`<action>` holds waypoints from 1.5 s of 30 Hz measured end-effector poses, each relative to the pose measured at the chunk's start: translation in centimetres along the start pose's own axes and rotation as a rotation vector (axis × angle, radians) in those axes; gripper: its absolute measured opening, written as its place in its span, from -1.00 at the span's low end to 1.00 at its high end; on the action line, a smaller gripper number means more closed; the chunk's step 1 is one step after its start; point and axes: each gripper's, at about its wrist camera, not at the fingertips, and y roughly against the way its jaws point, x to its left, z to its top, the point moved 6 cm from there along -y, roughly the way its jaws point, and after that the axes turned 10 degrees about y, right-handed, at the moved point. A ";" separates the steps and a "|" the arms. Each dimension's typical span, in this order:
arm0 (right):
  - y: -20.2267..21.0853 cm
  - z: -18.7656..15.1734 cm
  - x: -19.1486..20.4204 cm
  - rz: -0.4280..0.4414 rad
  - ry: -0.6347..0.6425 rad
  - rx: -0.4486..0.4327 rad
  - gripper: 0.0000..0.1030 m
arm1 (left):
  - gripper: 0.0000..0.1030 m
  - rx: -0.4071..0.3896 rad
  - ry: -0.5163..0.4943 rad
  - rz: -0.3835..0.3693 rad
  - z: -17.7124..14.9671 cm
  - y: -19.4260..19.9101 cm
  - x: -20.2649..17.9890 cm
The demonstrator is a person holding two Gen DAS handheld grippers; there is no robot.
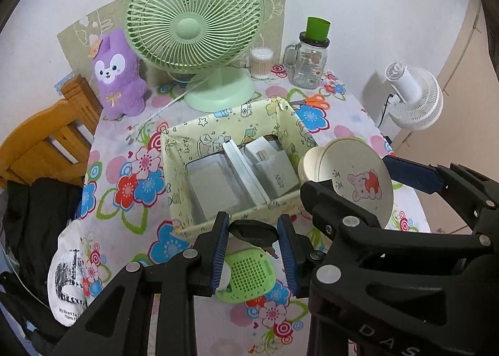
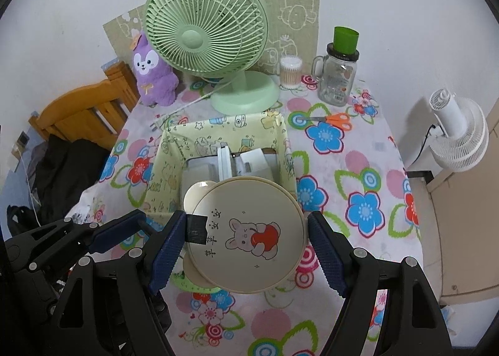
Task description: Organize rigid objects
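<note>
Right wrist view: right gripper [image 2: 246, 242] pinches a round cream plastic mirror [image 2: 249, 236] printed with a rabbit hugging an apple, its characters hard to read; ahead sits the cartoon-paper box [image 2: 174, 150]. Left gripper [image 1: 253, 254] is closed on a flat black oval thing [image 1: 253, 230], partly hidden

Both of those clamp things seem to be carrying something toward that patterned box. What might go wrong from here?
1. The round cream case with a rabbit picture is wide, and the right hand-held gripper grips only its rim; it could slip.
2. The pale patterned open box already holds grey rectangular boxes, so the case may not fit flat.
3. The left hand-held gripper, holding a small black oval object, sits close beside the right one; they could bump.
</note>
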 end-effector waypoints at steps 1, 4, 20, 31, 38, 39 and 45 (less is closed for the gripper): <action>-0.3 0.3 -0.1 0.002 0.001 0.004 0.55 | -0.38 0.002 0.001 0.002 0.3 -0.3 0.0; -1.2 1.0 -0.3 0.008 0.005 0.015 0.55 | -0.38 0.008 0.005 0.008 0.9 -1.0 0.2; -6.3 4.8 -1.2 0.058 0.021 0.053 0.55 | -0.38 0.024 0.034 0.049 4.9 -6.0 2.0; -9.6 6.0 -1.5 0.078 0.013 0.081 0.55 | -0.38 0.023 0.050 0.075 6.2 -8.9 2.9; -11.2 6.3 -1.8 0.090 0.012 0.097 0.55 | -0.38 0.004 0.070 0.093 6.8 -10.2 3.5; -11.3 6.4 -1.8 0.088 0.014 0.096 0.55 | -0.38 0.007 0.079 0.083 6.9 -10.5 3.5; -12.3 6.9 -2.2 0.090 0.009 0.096 0.55 | -0.38 0.002 0.096 0.082 7.4 -11.6 3.9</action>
